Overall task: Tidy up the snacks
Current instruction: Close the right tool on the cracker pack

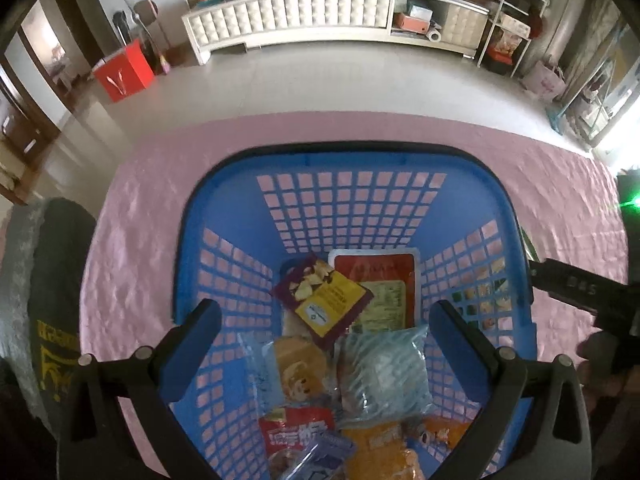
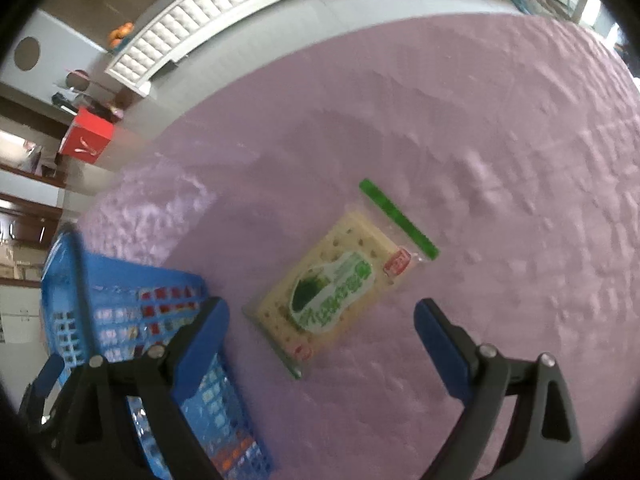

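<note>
A blue plastic basket (image 1: 352,160) stands on the pink tablecloth (image 1: 152,184) and holds several snack packs, among them a purple-and-yellow chip bag (image 1: 324,300), a red flat pack (image 1: 380,280) and a clear pillow pack (image 1: 384,368). My left gripper (image 1: 326,316) is open and empty, hovering over the basket. A cracker pack with a green label (image 2: 332,292) lies flat on the cloth, right of the basket (image 2: 132,320). My right gripper (image 2: 322,320) is open and empty just above the pack's near end.
A dark green bag (image 1: 56,320) stands at the left of the table. The right gripper's black body (image 1: 584,292) shows beside the basket's right rim. Beyond the table's far edge are the floor, a white cabinet (image 1: 312,12) and a red box (image 1: 124,72).
</note>
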